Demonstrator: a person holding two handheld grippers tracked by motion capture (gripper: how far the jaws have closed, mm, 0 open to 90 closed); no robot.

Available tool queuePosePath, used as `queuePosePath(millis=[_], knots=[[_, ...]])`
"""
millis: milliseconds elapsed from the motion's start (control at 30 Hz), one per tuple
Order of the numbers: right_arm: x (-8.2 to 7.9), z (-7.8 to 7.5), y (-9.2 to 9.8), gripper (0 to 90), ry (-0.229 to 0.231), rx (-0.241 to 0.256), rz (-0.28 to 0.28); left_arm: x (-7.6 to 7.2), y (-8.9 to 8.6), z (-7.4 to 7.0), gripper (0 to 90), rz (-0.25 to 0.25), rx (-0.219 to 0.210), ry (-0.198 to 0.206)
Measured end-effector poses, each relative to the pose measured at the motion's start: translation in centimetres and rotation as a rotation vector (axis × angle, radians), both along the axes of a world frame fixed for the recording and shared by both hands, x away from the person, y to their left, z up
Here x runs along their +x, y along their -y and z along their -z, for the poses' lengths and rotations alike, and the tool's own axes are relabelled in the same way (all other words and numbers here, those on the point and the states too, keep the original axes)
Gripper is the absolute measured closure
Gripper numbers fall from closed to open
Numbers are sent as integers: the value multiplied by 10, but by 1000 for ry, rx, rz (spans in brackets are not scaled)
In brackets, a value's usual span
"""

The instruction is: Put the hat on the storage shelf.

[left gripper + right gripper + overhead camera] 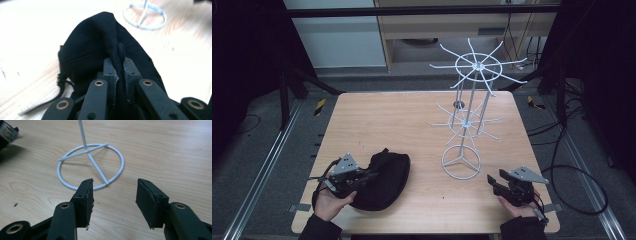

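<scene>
Left gripper view: my left gripper (119,75) is clenched on a fold of the black cap (100,42), at the table's (412,115) seven o'clock. Soft, light fabric; pinching the gathered fold suits it.

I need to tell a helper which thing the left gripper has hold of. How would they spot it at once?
On the wooden table, look at the near left corner, opposite the white wire rack. There lies a black cloth bag, soft and slumped, with the left gripper pinching a fold of its fabric. It is the only dark, limp thing on the tabletop.
</scene>
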State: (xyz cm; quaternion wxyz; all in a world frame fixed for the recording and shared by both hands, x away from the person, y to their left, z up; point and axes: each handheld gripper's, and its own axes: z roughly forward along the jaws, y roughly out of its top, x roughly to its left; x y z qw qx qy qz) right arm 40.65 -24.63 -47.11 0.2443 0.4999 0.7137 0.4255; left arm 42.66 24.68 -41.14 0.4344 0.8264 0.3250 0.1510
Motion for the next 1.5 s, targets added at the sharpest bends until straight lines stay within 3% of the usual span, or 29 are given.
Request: queuePosePath(millis=[100,500,833,1133,1500], knots=[[1,1,3,478,1,8,10,-4,-2,-7,830,-19,-62,33],[3,4,4,435,36,-6,39,-15,-5,-35,830,-95,-241,158],[4,6,5,421,46,-21,50,-19,-9,-79,831,-104,-394,314],[5,7,4,412,51,-32,46,-13,1,-112,834,-96,-487,393],[5,8,4,413,60,-40,41,-8,20,-143,836,-50,-532,462]])
